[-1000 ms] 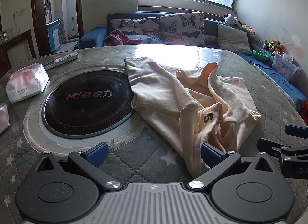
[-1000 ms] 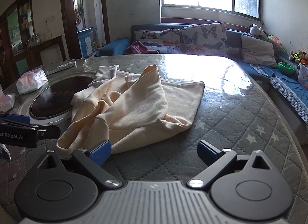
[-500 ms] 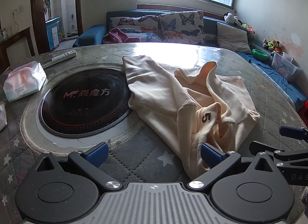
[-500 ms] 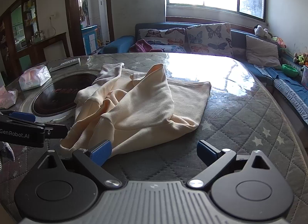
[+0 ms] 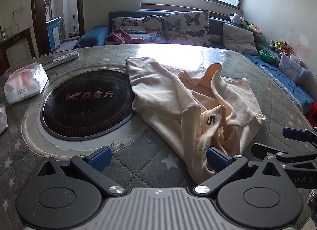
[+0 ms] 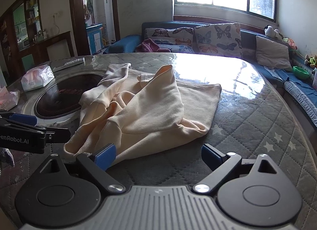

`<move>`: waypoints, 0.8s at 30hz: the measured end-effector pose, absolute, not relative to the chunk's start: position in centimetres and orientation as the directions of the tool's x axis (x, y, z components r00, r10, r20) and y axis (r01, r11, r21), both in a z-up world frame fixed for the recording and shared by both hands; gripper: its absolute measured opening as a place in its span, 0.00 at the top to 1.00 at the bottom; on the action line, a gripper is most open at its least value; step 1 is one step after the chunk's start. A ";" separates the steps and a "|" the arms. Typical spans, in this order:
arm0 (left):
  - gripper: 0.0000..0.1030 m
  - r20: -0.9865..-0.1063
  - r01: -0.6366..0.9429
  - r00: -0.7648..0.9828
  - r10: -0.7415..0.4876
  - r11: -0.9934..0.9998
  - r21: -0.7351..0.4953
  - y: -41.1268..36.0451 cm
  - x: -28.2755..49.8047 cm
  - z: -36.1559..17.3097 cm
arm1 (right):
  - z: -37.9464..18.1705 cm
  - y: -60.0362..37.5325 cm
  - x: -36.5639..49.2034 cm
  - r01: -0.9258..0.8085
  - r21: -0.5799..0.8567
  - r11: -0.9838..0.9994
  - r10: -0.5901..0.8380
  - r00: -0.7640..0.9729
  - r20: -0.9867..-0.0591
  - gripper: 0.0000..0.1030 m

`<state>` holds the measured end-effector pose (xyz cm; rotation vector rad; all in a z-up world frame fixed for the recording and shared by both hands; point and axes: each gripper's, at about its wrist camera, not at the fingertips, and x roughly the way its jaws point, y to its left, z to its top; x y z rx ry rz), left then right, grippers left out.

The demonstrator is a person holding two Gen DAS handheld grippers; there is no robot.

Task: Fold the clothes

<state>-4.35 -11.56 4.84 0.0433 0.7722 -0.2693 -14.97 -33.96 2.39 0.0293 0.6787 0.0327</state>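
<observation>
A cream sweatshirt (image 5: 178, 99) lies crumpled on the quilted round table (image 5: 138, 160), one part draped over the black hotplate (image 5: 85, 103); a brown "5" shows on a fold. My left gripper (image 5: 158, 157) is open at the near edge, its right pad touching the garment's hanging corner. In the right wrist view the same sweatshirt (image 6: 150, 111) is bunched ahead. My right gripper (image 6: 158, 155) is open too, its left pad against the near hem. Each gripper shows at the side of the other's view: the right gripper (image 5: 293, 143) and the left gripper (image 6: 29, 131).
A tissue pack (image 5: 23, 83) and a remote (image 5: 63, 58) lie at the table's left rear. Another plastic pack (image 6: 8, 99) sits at the left edge. A blue sofa with butterfly cushions (image 5: 178, 26) stands behind the table under a bright window.
Both grippers have edged slightly forward toward the garment's near edge; the sweatshirt itself has not moved.
</observation>
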 end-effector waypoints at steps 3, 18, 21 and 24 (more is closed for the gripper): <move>0.00 -0.692 0.256 0.686 -0.224 0.965 -0.059 -11.6 -4.4 4.9 | 2.5 -33.9 -15.0 -0.022 0.037 0.999 0.040 0.779 -0.626 0.08; 0.00 -0.681 0.257 0.697 -0.223 0.965 -0.054 -11.4 -4.9 5.3 | 3.0 -33.7 -15.4 -0.027 0.033 0.999 0.042 0.789 -0.612 0.09; 0.00 -0.678 0.261 0.700 -0.224 0.964 -0.050 -11.4 -4.9 5.4 | 3.1 -33.7 -15.4 -0.027 0.033 0.999 0.042 0.791 -0.610 0.10; 0.00 -0.675 0.265 0.703 -0.225 0.963 -0.045 -11.5 -4.7 5.6 | 3.2 -33.8 -15.2 -0.029 0.033 0.999 0.043 0.792 -0.609 0.10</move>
